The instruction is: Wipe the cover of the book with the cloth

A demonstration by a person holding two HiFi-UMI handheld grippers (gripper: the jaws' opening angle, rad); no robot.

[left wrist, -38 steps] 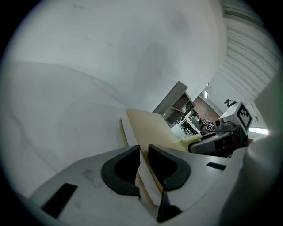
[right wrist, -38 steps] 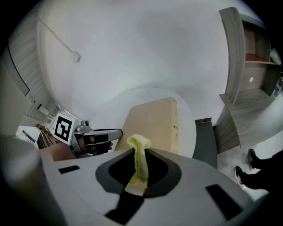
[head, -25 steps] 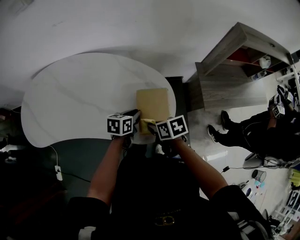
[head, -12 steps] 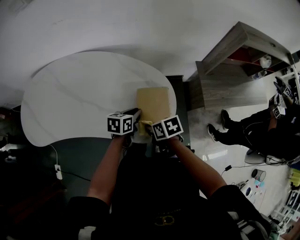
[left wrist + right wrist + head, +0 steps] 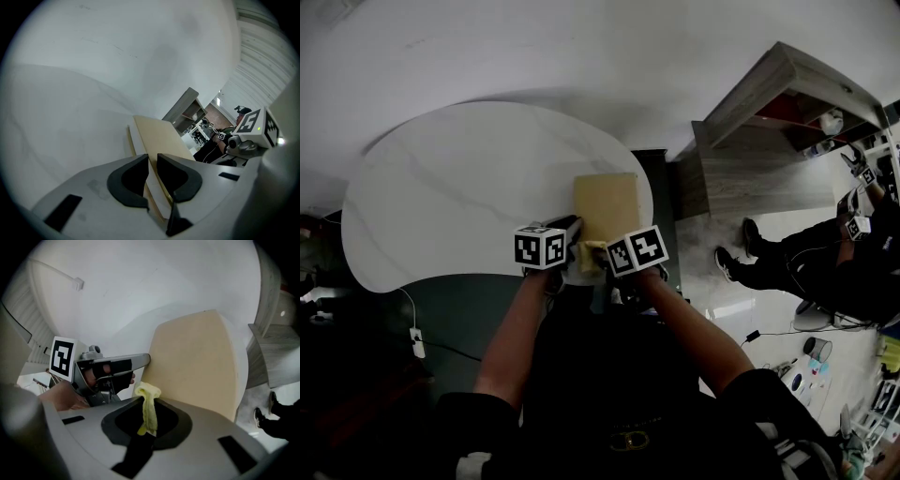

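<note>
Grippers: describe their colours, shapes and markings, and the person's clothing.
The left gripper and right gripper have pale grey bodies with black curved pads. Each carries a white cube with black square markers. The person wears dark sleeves.

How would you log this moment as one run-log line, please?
left tool: shut on book edge | right tool: shut on cloth | cloth: at book's near end

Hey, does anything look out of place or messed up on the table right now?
Nothing spilled or damaged. The book lies near the right rim of the table, its near edge pinched by the left gripper; the right gripper holds the yellow cloth.
</note>
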